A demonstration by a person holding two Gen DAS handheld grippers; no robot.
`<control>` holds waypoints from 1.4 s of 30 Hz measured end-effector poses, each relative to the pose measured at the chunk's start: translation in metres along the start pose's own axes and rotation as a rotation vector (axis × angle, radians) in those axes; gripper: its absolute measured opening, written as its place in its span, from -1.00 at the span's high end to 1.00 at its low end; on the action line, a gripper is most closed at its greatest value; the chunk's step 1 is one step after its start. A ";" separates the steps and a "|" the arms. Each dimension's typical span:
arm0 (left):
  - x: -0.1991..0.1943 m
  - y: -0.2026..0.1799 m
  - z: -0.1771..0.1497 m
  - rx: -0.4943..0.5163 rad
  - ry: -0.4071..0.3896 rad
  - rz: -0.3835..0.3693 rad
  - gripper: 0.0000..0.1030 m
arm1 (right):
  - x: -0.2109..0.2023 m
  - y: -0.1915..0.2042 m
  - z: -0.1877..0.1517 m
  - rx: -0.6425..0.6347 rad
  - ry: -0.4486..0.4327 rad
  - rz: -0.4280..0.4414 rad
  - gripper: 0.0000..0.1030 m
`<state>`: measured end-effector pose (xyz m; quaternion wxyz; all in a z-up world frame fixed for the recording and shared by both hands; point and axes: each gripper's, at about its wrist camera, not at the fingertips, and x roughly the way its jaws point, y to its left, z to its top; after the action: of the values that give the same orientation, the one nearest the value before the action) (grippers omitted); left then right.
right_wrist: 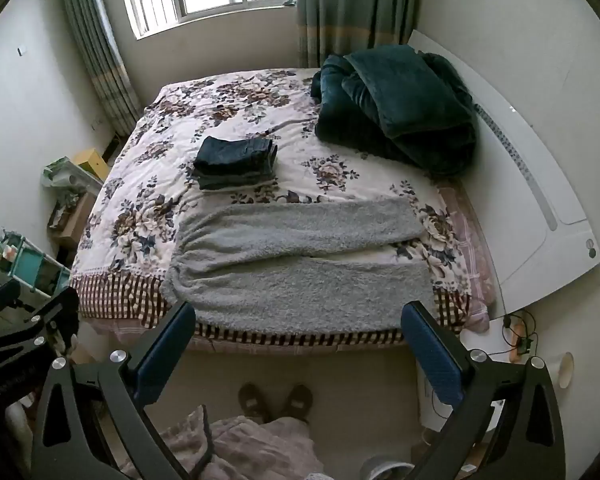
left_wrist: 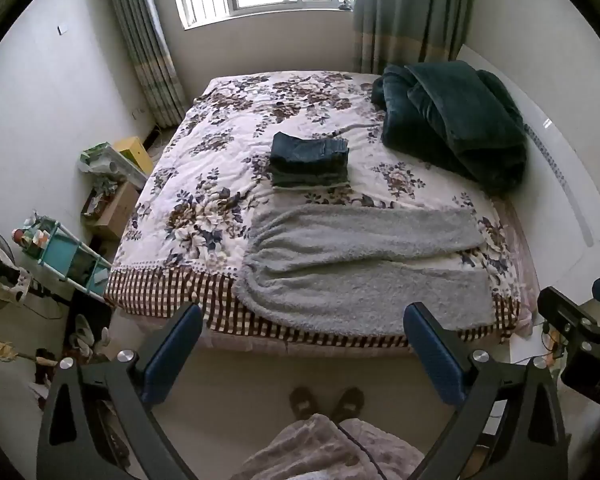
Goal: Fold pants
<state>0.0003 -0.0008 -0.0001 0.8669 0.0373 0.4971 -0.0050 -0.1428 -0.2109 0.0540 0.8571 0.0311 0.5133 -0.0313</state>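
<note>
On the bed [left_wrist: 228,152], along its near edge, the grey fleece pants [left_wrist: 360,264] lie spread flat: waistband toward the bed's left side, the two legs running rightward with a narrow gap between them. Laid out this way, probably so one leg can be folded over the other as a first step; no fold made yet, by my reading.

Left gripper [left_wrist: 304,356] hangs above the floor just short of the bed's near edge, jaws wide apart, holding nothing. Right gripper [right_wrist: 300,354] likewise: jaws wide apart, empty, clear of the bed. Both look down the length of the bed, pants framed between the fingers in each view, which suits an approach to the near hem and waistband.

Also on the bed:
- stack of folded dark clothes [left_wrist: 310,160], just beyond the pants toward the window, apart from them
- dark green blanket [left_wrist: 456,128], bunched at the far right corner

Neither touches the pants; neither blocks a fold. Slippers [left_wrist: 326,402] stand on the floor before the bed. Possible snag: the near leg drapes slightly over the bed's edge and may slide when lifted.
</note>
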 end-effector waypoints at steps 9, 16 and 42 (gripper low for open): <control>0.001 0.000 0.000 -0.011 -0.004 -0.022 -0.99 | -0.001 0.001 -0.002 -0.003 0.000 -0.002 -1.00; 0.000 0.001 0.000 -0.013 -0.006 -0.020 -0.99 | -0.004 0.000 -0.002 0.000 0.001 0.001 -1.00; -0.004 -0.002 0.002 -0.019 -0.019 -0.015 -0.99 | -0.009 0.006 -0.001 -0.024 0.008 0.032 -1.00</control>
<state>-0.0006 -0.0028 0.0042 0.8719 0.0253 0.4890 -0.0069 -0.1475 -0.2043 0.0614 0.8558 0.0291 0.5164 -0.0114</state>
